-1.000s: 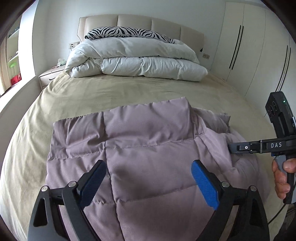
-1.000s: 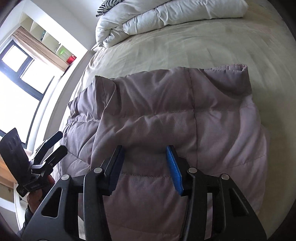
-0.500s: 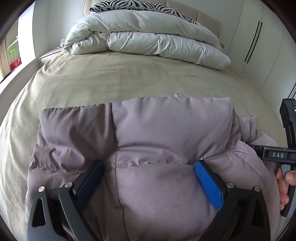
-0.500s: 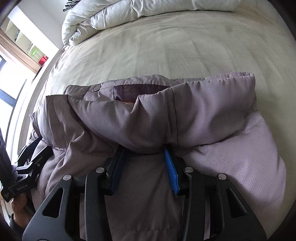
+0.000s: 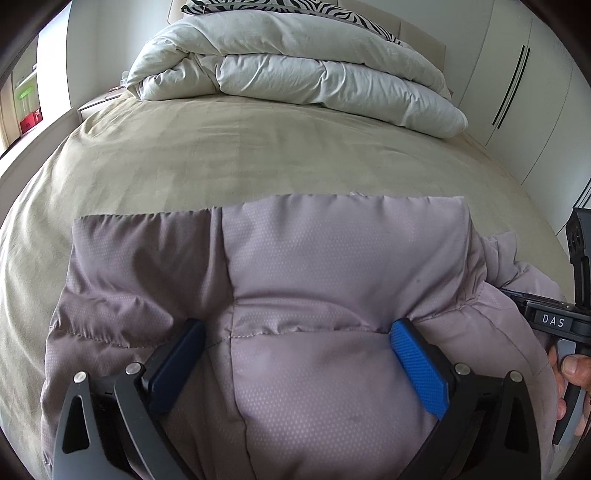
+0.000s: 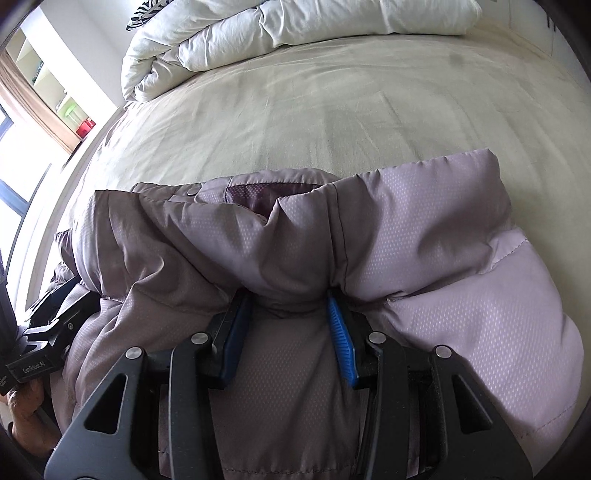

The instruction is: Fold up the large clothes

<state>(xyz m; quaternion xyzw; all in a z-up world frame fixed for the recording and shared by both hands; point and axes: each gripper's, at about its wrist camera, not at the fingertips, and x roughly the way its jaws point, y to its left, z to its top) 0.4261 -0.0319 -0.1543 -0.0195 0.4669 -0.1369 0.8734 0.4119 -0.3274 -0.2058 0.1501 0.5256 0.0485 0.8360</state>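
Observation:
A mauve quilted puffer jacket (image 5: 332,266) lies folded on the beige bed (image 5: 221,147). My left gripper (image 5: 295,336) is wide open and pressed down into the jacket's near part, its blue pads (image 5: 417,362) sunk in the padding. My right gripper (image 6: 290,314) is partly open, its pads (image 6: 341,343) pushed into the jacket (image 6: 406,240) under a raised fold near the collar. Each gripper shows at the edge of the other's view: the right one in the left wrist view (image 5: 554,321), the left one in the right wrist view (image 6: 37,354).
A folded white duvet (image 5: 295,70) and a zebra-print pillow (image 5: 280,7) lie at the head of the bed. White wardrobe doors (image 5: 517,92) stand to the right. A window and shelves (image 6: 44,103) are to the left. Bare sheet (image 6: 332,103) lies beyond the jacket.
Both grippers have moved down and forward into the jacket. The padding has bulged up ahead of them into a thicker fold, and the collar opening now shows in the right wrist view.

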